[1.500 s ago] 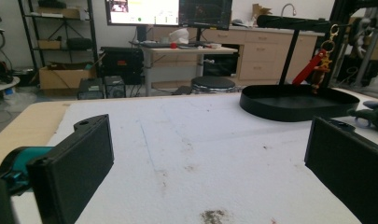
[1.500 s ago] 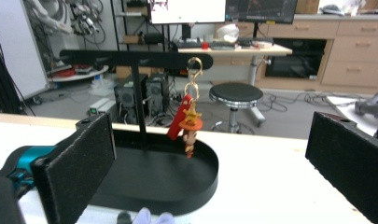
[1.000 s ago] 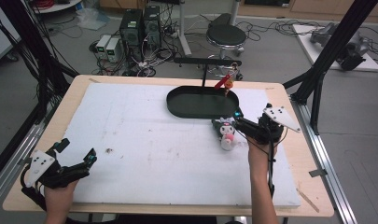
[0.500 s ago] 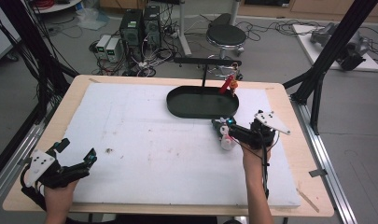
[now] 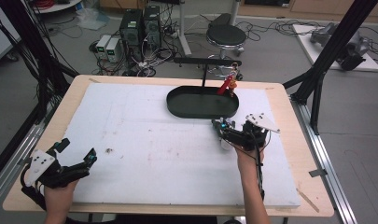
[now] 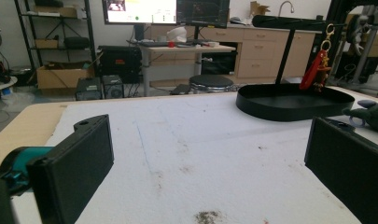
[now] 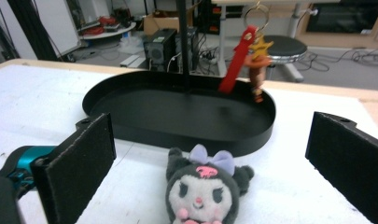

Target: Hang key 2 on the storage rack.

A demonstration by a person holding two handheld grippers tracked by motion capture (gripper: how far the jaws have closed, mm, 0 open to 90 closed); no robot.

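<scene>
Right gripper view looks along the right tongs (image 7: 210,154), whose two black jaws stand wide apart with a small plush toy (image 7: 203,189) lying on the white surface (image 7: 37,98) between them, touching neither jaw. The toy has a dark grey head, a pale face, a pink mark on the forehead and a lilac bow. Just beyond it, straight ahead of these tongs, sits an oval black tray (image 7: 177,112), and at the tray's far rim a red strap with a star-shaped charm (image 7: 249,56) hangs from a ring on a black stand. From the high view, the right tongs (image 5: 222,133) are just short of the tray (image 5: 201,102), with the toy (image 5: 225,141) showing pale beneath them. The left tongs (image 5: 77,156) rest well apart from all this, low over the near left part of the surface, their jaws also spread open and empty; in the left gripper view (image 6: 210,158) only bare white surface lies between them, the tray (image 6: 294,100) far ahead to their right.
</scene>
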